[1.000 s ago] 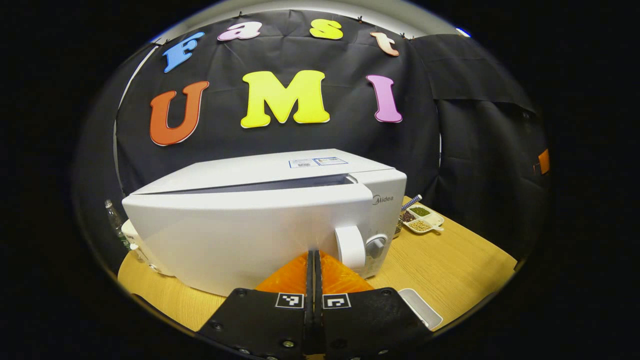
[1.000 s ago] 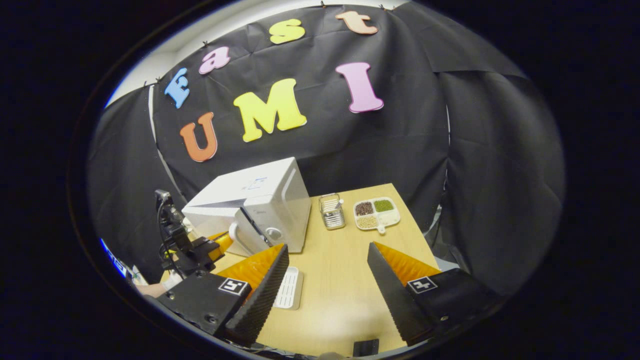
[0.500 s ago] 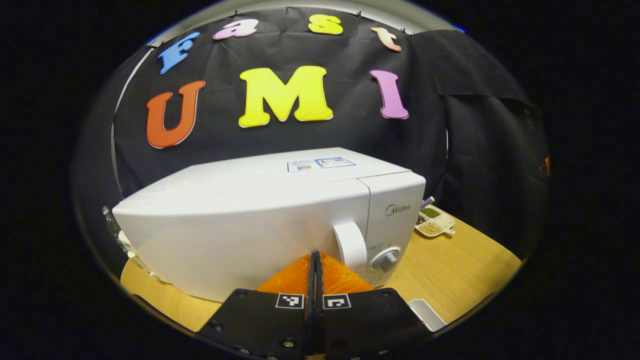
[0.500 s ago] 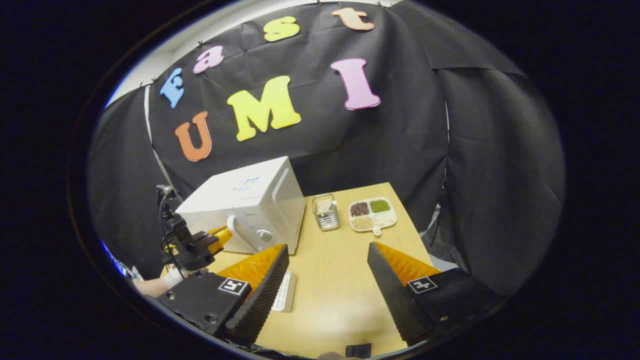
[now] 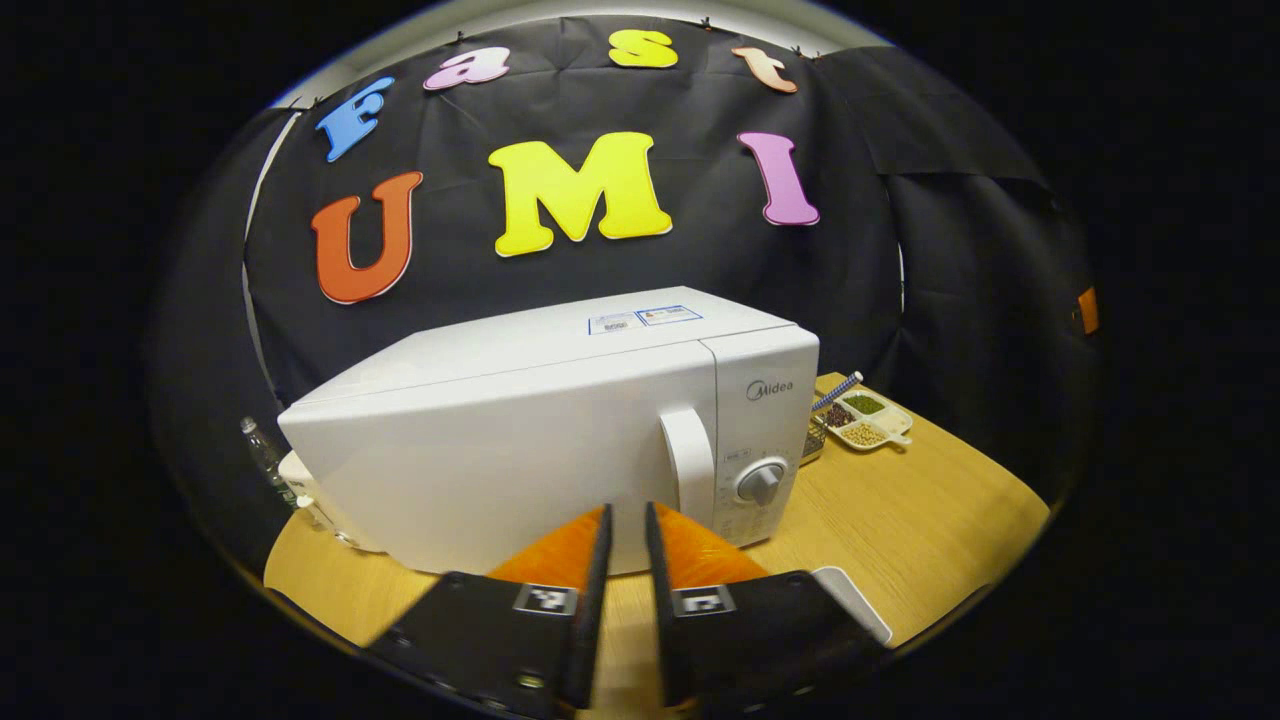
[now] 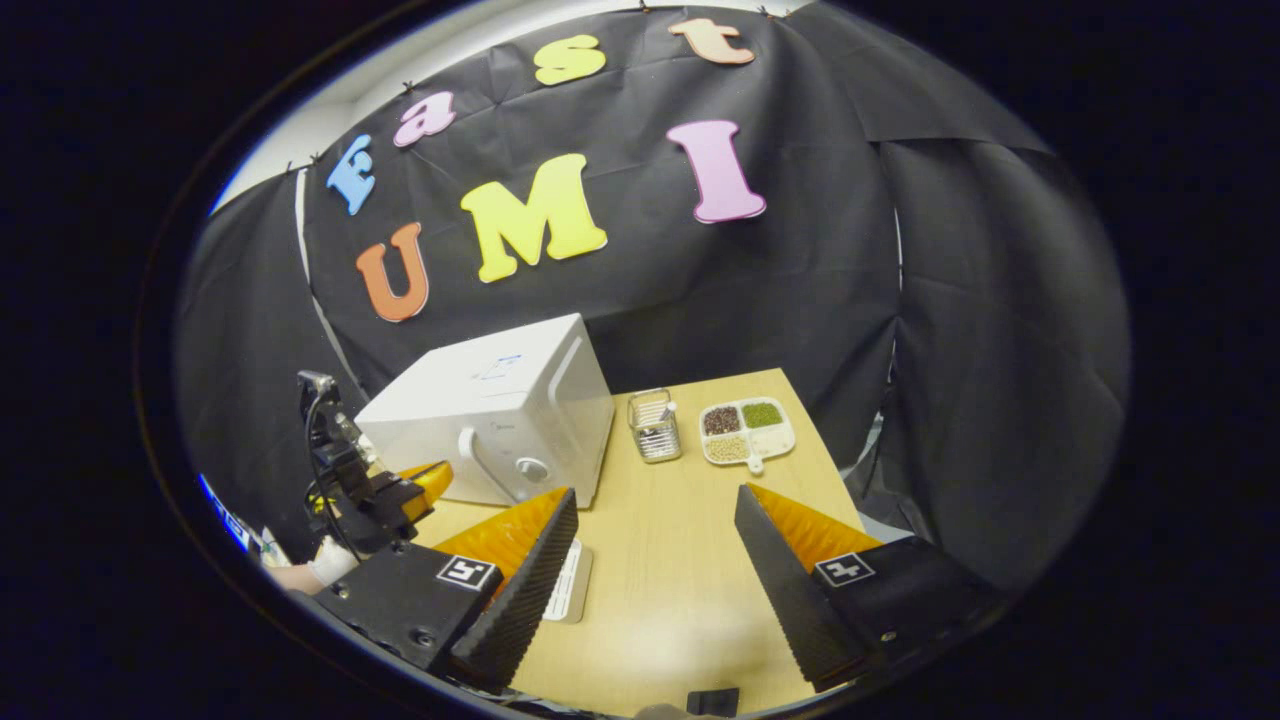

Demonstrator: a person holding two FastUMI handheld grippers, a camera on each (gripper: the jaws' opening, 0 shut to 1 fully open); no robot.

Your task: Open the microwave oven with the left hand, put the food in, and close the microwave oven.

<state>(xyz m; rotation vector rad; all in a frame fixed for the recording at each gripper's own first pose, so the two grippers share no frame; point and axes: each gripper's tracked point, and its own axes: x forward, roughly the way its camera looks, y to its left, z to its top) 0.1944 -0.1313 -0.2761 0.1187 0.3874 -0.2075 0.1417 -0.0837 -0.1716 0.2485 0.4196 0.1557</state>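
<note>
Since 0.5 s ago, left gripper (image 5: pixel 625 520) has backed off from the microwave oven (image 5: pixel 520 420) and its jaws have parted to a narrow slit, gripping nothing; before, they were pressed together close to the door. 1.0 s ago the door stood ajar w/ a dark gap along its top edge; now it sits flush w/ the cabinet.

Microwave oven: smooth glossy white box, rounded front, set on the wooden table (image 5: pixel 900 520) toward the rear-left as seen from the right gripper view. Door handle (image 5: pixel 688 465) is a curved vertical bar, just left of a round knob (image 5: pixel 761 483) on the control panel. Food can't be made out; door is opaque.

Right gripper (image 6: pixel 655 500) hangs above the table's front, well apart from the oven, jaws wide, nothing between them; inner faces of its fingers (image 6: pixel 545 560) are finely ribbed.

Other items: flat white rectangular tray (image 6: pixel 568 582) w/ slotted surface near the front edge; wire-mesh basket (image 6: pixel 653 425) beside the oven's right side; white divided dish (image 6: pixel 748 430) w/ dark, green and tan grains just right of it. Clear plastic bottle (image 5: pixel 262 455) stands left of the oven.

Table surface: light wood grain, matte.
</note>
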